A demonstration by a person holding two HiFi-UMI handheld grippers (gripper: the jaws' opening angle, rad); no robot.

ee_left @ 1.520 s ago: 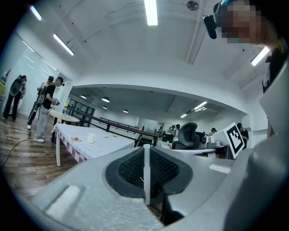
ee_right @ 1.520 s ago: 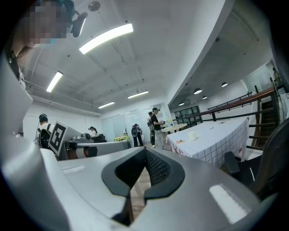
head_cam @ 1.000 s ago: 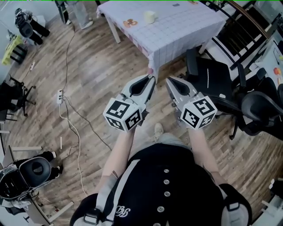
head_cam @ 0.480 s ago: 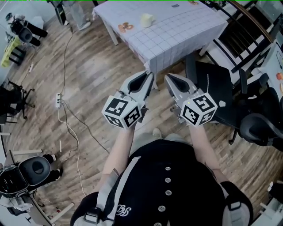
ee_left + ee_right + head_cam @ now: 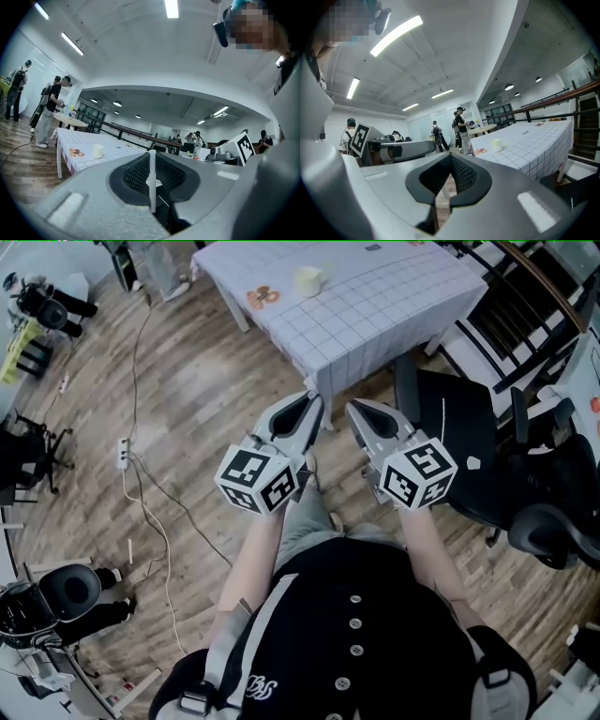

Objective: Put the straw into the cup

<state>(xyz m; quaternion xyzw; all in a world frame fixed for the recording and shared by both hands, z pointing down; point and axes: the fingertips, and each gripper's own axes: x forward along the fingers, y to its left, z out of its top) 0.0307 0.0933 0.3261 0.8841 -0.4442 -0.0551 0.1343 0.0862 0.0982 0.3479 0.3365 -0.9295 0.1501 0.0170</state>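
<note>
A white cup stands on a table with a checked cloth, well ahead of both grippers. My left gripper is shut on a thin white straw, which stands upright between its pads; the head view does not show the straw. In the left gripper view the cup sits on the table to the left of the straw. My right gripper is level beside the left one, jaws closed with nothing in them. Its own view has the cup far off at the right.
An orange print lies on the cloth left of the cup. Black office chairs crowd the table's right side. A cable and power strip lie on the wooden floor at left. People stand beyond the table.
Both grippers have moved forward together towards the table, which now sits a little closer in the head view. The straw stays in the left gripper.
</note>
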